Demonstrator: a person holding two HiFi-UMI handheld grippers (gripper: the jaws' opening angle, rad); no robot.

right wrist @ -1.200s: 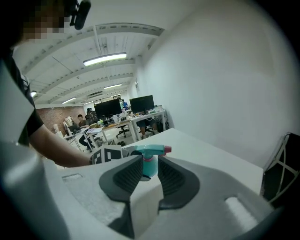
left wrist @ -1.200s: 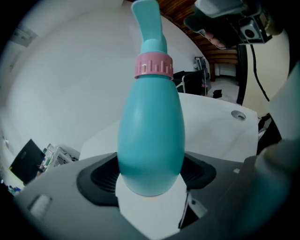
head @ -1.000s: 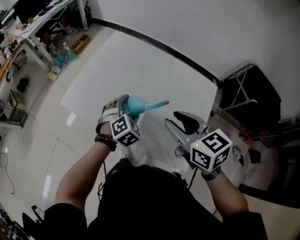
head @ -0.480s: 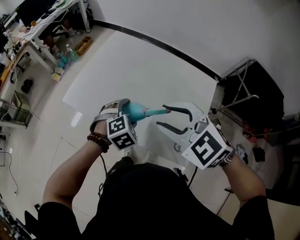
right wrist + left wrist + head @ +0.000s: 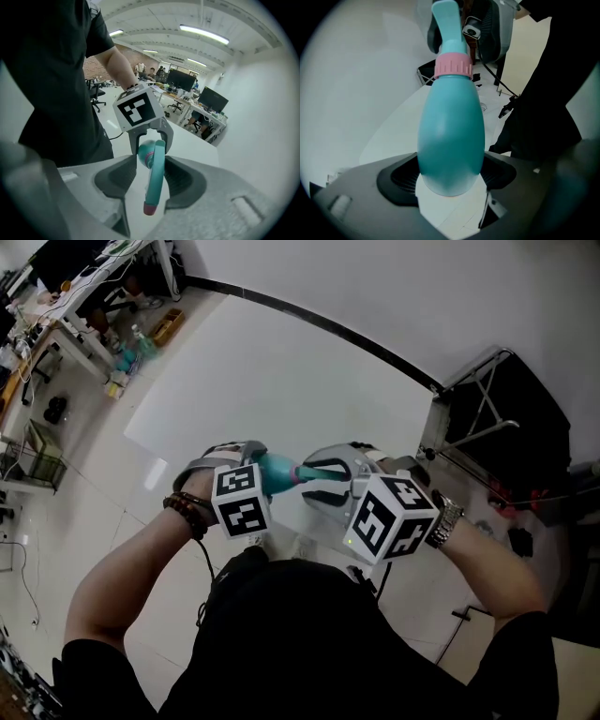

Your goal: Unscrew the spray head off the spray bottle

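My left gripper (image 5: 255, 463) is shut on the body of a teal spray bottle (image 5: 277, 470) and holds it level, neck pointing right. In the left gripper view the bottle (image 5: 450, 136) fills the middle, with its pink collar (image 5: 453, 65) and teal spray head (image 5: 447, 23) beyond. My right gripper (image 5: 314, 479) faces it, jaws on either side of the spray head (image 5: 314, 472). In the right gripper view the spray head (image 5: 154, 178) stands edge-on between the pads (image 5: 180, 180), close to the right one, with a gap on the left; its tip (image 5: 149, 208) is pink.
A white table (image 5: 281, 362) lies below the grippers. A black metal rack (image 5: 506, 427) stands at the right. Desks with clutter (image 5: 56, 287) are at the upper left. The person's dark torso (image 5: 281, 634) is close behind both grippers.
My right gripper has swung left to the bottle, and its jaws now stand around the spray head. The left gripper with the bottle has shifted slightly.
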